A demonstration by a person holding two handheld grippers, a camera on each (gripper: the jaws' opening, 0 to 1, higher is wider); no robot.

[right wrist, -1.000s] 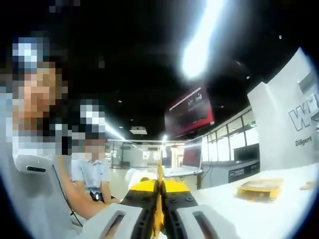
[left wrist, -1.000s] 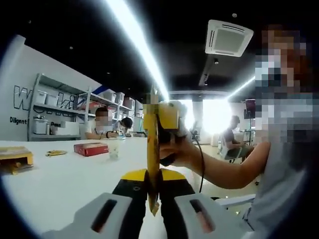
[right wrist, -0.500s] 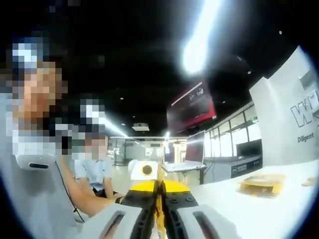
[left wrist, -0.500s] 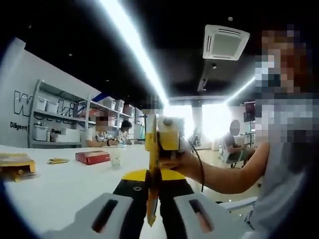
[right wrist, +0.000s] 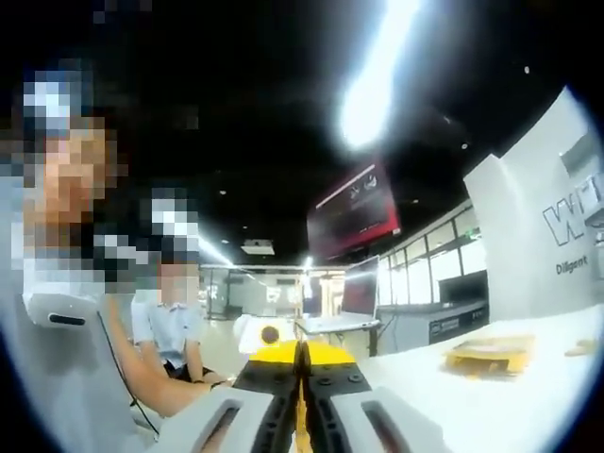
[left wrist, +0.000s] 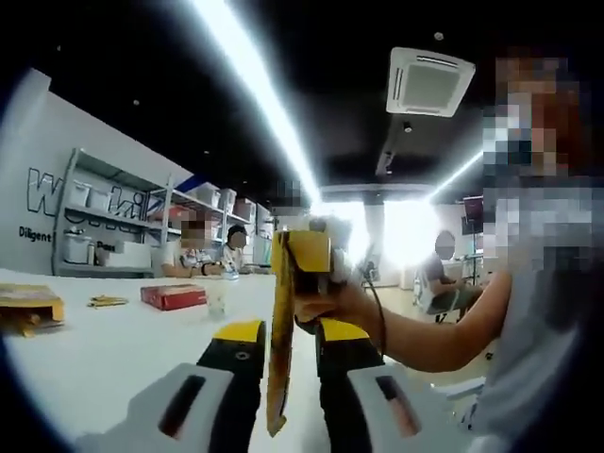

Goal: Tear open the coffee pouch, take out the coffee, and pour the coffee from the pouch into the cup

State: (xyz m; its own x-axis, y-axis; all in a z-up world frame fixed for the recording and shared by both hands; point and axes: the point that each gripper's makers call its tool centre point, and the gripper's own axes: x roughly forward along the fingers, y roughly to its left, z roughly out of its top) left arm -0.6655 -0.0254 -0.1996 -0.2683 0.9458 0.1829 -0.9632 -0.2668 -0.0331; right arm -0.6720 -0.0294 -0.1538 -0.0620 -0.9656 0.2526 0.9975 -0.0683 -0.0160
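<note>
While the coffee pouch point(left wrist: 277, 349) hangs edge-on between its parted jaws, left gripper point(left wrist: 280, 354) gapes | right gripper point(right wrist: 300, 363) pinches the pouch

White table point(left wrist: 104, 354) bears a red box point(left wrist: 173, 296) and yellow box point(left wrist: 28, 307).

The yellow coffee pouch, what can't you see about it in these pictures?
- Left gripper view: the coffee pouch shows edge-on, so whether it is torn open is hidden.
- Right gripper view: only a yellow sliver shows between the right gripper's shut jaws; the jaws hide the rest.
- Left gripper view: the small cup on the table is too small and blurred to show any contents.
</note>
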